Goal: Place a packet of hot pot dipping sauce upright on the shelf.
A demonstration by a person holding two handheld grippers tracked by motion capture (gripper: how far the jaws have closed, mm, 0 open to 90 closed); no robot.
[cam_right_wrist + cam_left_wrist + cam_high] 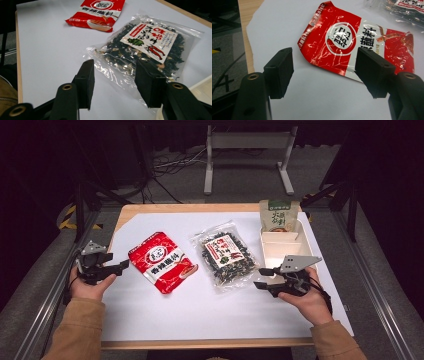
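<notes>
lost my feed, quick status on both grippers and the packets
Left gripper open, facing red seasoning packet. Right gripper open at corner of clear dried-spice bag, not gripping. Nothing in the way.

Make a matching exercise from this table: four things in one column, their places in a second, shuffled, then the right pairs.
Things
1. red packet
2. clear bag of dark dried bits
3. green-and-beige pouch
4. white tray

Places
A. standing upright at the far end of the tray
B. flat on the white sheet, just ahead of the left gripper
C. near the table's right edge, beside the right gripper
D. flat on the sheet, between the red packet and the tray

Pairs: 1-B, 2-D, 3-A, 4-C
</notes>
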